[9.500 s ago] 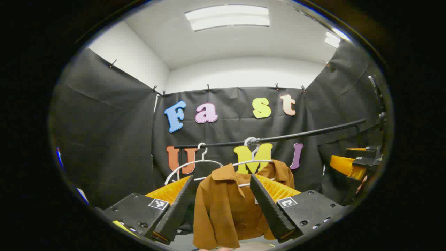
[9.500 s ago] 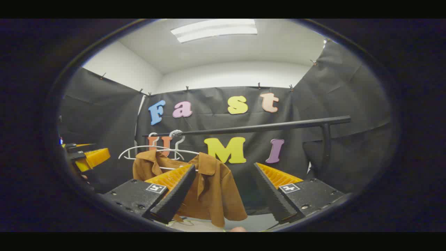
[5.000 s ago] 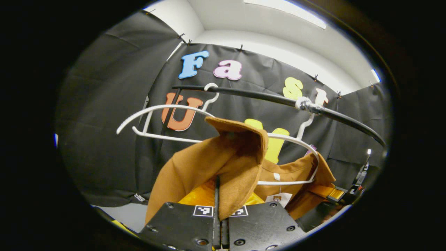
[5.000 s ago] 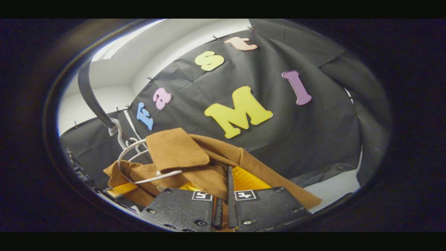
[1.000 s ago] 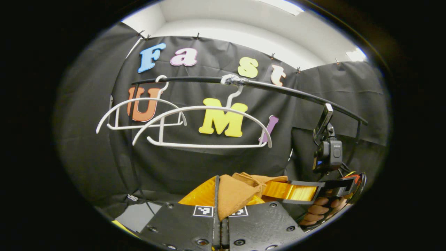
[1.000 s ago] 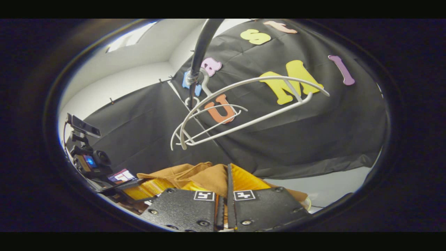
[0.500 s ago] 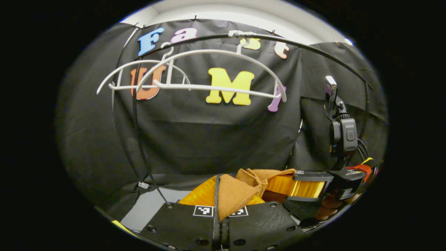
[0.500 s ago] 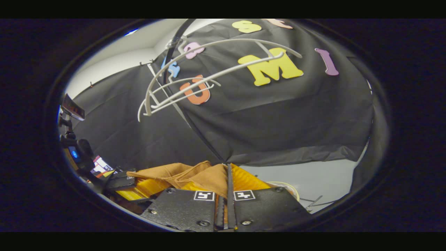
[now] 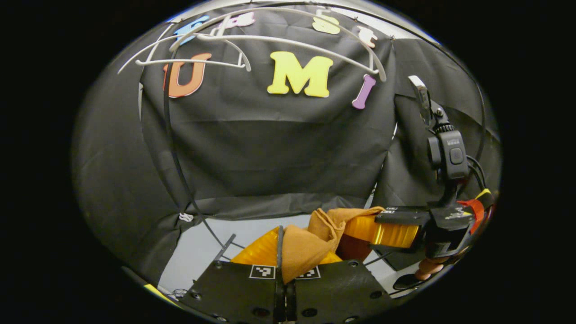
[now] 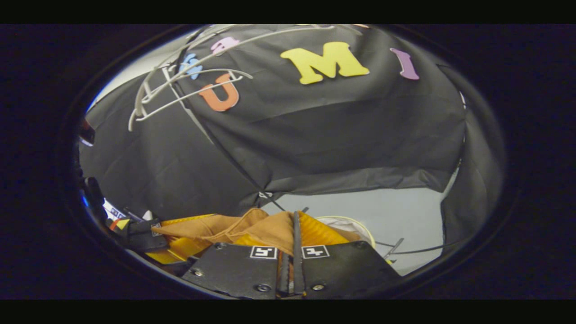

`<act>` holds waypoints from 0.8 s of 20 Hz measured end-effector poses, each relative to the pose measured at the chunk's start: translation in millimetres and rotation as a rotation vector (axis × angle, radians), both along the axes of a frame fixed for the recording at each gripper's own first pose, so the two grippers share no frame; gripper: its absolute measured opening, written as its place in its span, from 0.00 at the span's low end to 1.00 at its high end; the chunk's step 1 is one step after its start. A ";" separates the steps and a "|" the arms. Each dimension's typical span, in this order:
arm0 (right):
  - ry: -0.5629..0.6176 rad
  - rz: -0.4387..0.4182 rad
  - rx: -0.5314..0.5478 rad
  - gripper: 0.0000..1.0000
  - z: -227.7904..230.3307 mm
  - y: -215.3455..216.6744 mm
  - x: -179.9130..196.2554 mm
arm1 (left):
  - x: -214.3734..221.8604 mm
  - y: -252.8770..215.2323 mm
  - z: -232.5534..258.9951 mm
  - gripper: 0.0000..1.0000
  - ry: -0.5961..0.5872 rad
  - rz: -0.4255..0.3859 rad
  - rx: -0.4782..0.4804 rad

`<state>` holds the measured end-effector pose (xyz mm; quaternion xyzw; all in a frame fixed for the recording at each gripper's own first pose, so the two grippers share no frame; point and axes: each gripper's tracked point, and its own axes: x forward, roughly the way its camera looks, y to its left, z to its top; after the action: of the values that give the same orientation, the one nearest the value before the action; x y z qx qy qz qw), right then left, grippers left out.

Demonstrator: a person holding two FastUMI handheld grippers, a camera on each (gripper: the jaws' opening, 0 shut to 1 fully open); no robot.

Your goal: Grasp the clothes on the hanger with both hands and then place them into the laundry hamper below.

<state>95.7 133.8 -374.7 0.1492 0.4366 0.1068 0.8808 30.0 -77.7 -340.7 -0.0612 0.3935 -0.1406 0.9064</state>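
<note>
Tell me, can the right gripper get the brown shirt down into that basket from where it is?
Probably yes. The right gripper is shut on the brown shirt, already off the hangers, and the basket rim shows just beyond its fingers with nothing between. The left gripper grips the shirt too, so both must lower together.

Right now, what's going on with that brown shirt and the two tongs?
A person holds tongs in each hand, and both are clamped on the brown shirt. The left tongs pinch one fold, the right tongs another, with the cloth bunched between them. Both white hangers hang bare on the rail above. A pale round rim, probably the hamper, shows just beyond the right tongs, so the shirt is not yet dropped in.
</note>
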 end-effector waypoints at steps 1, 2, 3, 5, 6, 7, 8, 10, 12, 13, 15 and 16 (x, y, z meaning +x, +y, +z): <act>0.018 -0.021 -0.013 0.07 -8.9 -4.0 2.0 | -0.2 -1.8 -9.0 0.07 0.017 -0.010 0.000; 0.039 -0.039 -0.026 0.07 -20.0 -6.6 4.3 | 0.4 -3.4 -17.5 0.07 0.034 -0.016 0.001; 0.061 -0.058 -0.037 0.07 -29.6 -9.4 5.1 | -0.8 -5.5 -24.6 0.07 0.057 -0.022 -0.003; 0.097 -0.091 -0.051 0.06 -38.3 -9.1 0.7 | -0.9 -5.6 -39.0 0.07 0.092 -0.026 -0.018; 0.108 -0.107 -0.066 0.05 -43.0 -10.1 0.6 | -0.3 -4.9 -49.5 0.07 0.110 -0.028 -0.020; 0.124 -0.124 -0.094 0.07 -48.7 -14.4 -0.2 | 1.4 -2.8 -60.0 0.07 0.129 -0.026 -0.017; 0.143 -0.138 -0.120 0.05 -57.0 -15.1 -1.8 | 3.0 0.0 -68.8 0.07 0.153 -0.020 -0.011; 0.198 -0.144 -0.152 0.07 -70.0 -15.0 -7.9 | 2.8 -0.4 -84.6 0.07 0.208 -0.012 -0.016; 0.240 -0.152 -0.186 0.07 -83.5 -18.1 -9.7 | 0.6 -6.1 -98.7 0.07 0.252 -0.020 -0.016; 0.260 -0.155 -0.206 0.07 -91.4 -21.8 -10.8 | -1.3 -6.7 -102.2 0.07 0.266 -0.027 -0.008; 0.303 -0.179 -0.244 0.07 -115.5 -33.2 -9.3 | -3.0 -6.0 -104.0 0.07 0.307 -0.031 0.023; 0.330 -0.195 -0.259 0.07 -124.4 -37.1 -12.1 | -4.4 -6.0 -102.6 0.07 0.334 -0.030 0.035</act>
<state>83.5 96.8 -499.1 0.0918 0.5683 -0.0615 0.8153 25.6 -83.7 -443.3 -0.0618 0.5420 -0.1352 0.8271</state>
